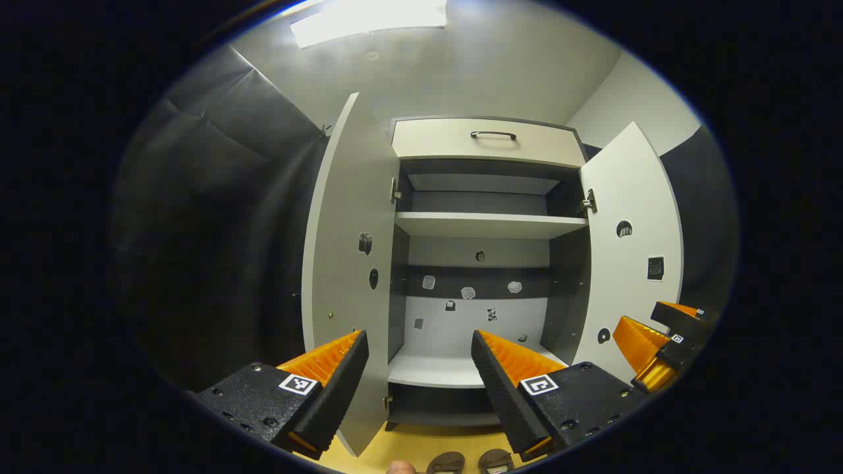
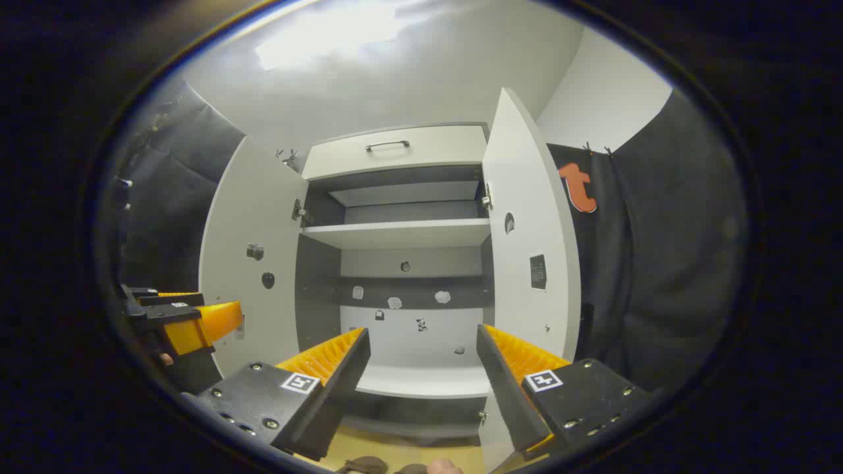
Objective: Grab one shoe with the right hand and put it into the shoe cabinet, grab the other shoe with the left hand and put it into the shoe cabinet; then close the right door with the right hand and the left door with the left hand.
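A bright ceiling light [image 1: 369, 20] glares overhead; sharp focus, edges strongly bowed, booth sides dim.

The shoe cabinet [image 1: 487, 217] stands ahead of the left gripper [image 1: 419, 349], pale, with its left door [image 1: 346, 250] and right door [image 1: 632, 250] swung open. Two dark shoes [image 1: 471, 462] lie side by side on the floor below the gripper, in front of the cabinet's bare lower shelf [image 1: 428, 372].

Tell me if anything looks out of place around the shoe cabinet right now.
Nothing stands out. The shoe cabinet stands with both doors open and bare shelves; the two shoes sit side by side on the floor before it. Both grippers are open, holding nothing.
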`<state>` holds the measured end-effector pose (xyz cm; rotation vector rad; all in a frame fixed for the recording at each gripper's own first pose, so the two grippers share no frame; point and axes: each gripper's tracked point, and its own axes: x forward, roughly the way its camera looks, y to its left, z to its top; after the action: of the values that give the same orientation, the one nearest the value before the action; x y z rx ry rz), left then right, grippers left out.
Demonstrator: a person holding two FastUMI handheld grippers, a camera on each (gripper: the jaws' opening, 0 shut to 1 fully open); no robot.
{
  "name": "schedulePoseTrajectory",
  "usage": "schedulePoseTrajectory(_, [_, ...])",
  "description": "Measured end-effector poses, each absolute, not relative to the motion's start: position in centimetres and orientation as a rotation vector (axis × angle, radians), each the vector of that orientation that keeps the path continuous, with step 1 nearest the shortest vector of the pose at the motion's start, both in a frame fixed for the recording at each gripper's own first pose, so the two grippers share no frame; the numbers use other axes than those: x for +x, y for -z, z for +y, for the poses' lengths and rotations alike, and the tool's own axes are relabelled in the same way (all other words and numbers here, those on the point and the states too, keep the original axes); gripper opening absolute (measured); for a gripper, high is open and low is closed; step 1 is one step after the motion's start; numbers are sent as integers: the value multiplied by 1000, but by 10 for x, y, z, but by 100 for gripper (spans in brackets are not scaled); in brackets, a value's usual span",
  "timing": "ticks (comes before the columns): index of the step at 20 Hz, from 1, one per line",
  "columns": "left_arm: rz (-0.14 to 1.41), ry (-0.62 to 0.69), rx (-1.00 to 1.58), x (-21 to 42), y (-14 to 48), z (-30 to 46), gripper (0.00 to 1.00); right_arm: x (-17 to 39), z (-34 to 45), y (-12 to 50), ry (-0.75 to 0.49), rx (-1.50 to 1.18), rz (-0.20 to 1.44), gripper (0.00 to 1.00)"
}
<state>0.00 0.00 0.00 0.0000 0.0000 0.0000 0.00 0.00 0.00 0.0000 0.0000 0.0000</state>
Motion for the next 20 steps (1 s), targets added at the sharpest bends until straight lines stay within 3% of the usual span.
schedulePoseTrajectory(1, [6,-3,-1,0,2,2,93,-1,0,2,2,2,6,98])
schedulePoseTrajectory(2, [9,-3,-5,1,2,2,96,-2,1,4,4,9,9,98])
schedulePoseTrajectory(20, [3,-53,42,19,6,30,96,11,6,33,44,-23,38,98])
